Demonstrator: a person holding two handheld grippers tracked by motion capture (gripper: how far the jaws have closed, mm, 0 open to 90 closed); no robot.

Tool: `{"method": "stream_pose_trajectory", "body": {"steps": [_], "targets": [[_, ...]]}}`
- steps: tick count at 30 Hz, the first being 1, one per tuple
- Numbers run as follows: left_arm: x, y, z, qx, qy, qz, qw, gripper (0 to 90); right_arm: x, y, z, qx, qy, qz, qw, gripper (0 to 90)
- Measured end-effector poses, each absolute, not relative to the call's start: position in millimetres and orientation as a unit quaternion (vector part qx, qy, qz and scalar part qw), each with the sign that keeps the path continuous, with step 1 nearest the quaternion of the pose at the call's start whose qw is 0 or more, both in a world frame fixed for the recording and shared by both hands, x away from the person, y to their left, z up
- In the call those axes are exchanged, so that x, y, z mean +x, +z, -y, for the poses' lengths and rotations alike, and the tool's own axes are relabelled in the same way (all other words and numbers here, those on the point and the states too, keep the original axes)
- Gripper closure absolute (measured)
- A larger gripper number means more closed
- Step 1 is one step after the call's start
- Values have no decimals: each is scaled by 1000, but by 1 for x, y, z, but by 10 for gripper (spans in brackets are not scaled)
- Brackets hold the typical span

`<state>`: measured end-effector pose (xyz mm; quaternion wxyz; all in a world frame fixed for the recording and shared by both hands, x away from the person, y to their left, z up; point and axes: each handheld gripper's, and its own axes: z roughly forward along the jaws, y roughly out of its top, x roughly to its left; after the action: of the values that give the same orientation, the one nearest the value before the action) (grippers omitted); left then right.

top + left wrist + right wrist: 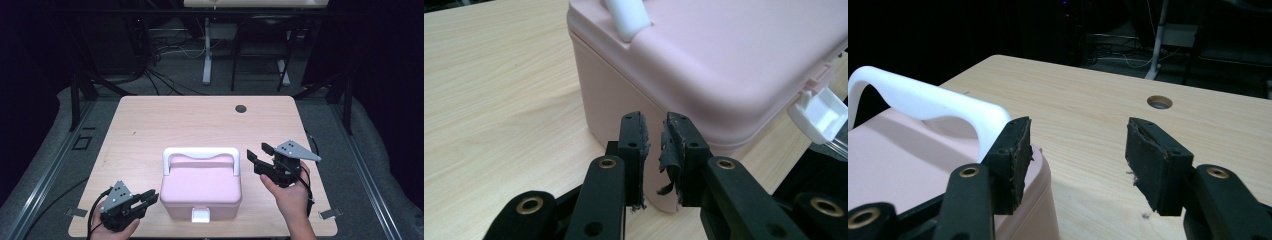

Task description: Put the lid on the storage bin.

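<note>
Left gripper (654, 145), jaws nearly closed and empty, is held beside the pink box (200, 187); right gripper (1075, 160) is held open, empty. The box is judged rigid, smooth and light, best lifted by its white handle (201, 152).

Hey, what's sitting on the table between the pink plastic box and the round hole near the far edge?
Nothing: in the high view, only bare light wood tabletop runs from the pink plastic box with the white handle to the round hole.

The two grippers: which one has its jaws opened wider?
The right gripper, beside the white handle, has the wider gap. The left gripper, at the pink box corner, shows only a narrow slit between its pads.
</note>
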<state>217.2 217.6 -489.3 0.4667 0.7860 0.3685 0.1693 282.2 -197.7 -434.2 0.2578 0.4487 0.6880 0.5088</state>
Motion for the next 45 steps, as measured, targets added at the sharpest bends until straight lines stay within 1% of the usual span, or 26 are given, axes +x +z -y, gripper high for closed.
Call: {"method": "stream_pose_trajectory", "body": {"steps": [5, 10, 22, 28, 45], "targets": [[218, -489, -220, 786, 170, -368, 467, 772, 282, -434, 198, 448, 509, -688, 259, 435], [220, -488, -222, 779, 165, -375, 474, 727, 282, -434, 198, 448, 509, -687, 260, 435], [235, -486, -230, 767, 158, -394, 481, 668, 281, -434, 199, 449, 510, -687, 259, 435], [245, -483, -232, 762, 159, -400, 484, 650, 281, -434, 199, 449, 510, -687, 259, 435], [272, -485, -231, 753, 158, -417, 485, 640, 282, -436, 199, 451, 507, -687, 259, 435]]}}
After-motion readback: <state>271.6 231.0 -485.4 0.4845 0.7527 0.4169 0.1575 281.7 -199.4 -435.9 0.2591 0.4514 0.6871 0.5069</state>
